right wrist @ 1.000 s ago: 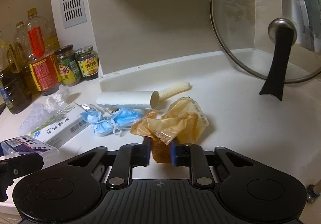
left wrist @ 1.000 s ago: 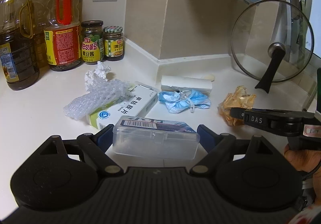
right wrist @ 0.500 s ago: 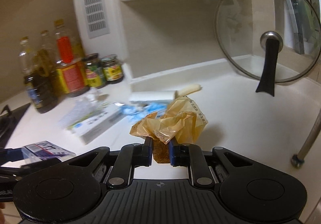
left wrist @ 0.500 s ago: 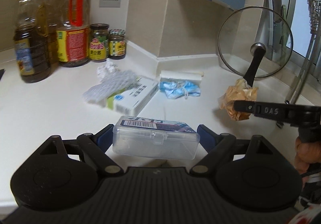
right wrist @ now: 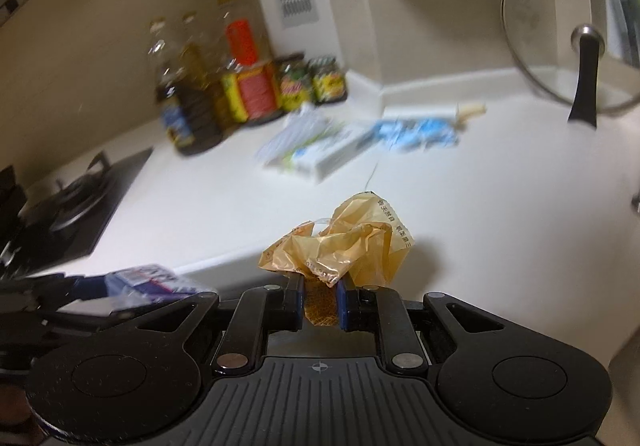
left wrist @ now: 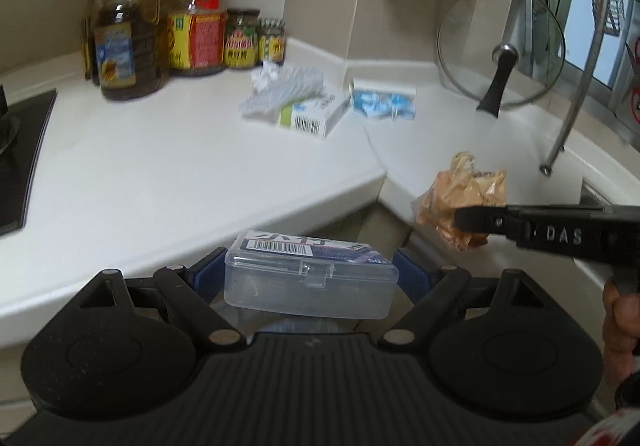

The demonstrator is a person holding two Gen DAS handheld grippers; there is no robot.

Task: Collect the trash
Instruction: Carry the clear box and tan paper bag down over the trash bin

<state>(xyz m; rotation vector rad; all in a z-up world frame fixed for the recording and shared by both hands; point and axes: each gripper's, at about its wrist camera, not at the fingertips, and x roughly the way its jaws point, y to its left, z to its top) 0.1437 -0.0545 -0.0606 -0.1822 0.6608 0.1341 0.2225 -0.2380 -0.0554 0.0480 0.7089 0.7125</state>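
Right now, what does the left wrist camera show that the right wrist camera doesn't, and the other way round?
Only the left wrist view shows the clear plastic box sharply, gripped across its ends in the left claw, plus the right claw side-on and a dish rack leg.

Only the right wrist view shows the stove burner and the blue pads pinching the crumpled yellow wrapper.

Both show the wrapper, oil bottles, sauce jars, medicine box, blue masks, glass lid and white counter.

dim warm indoor light, motion-blurred background, strong fisheye bending at edges
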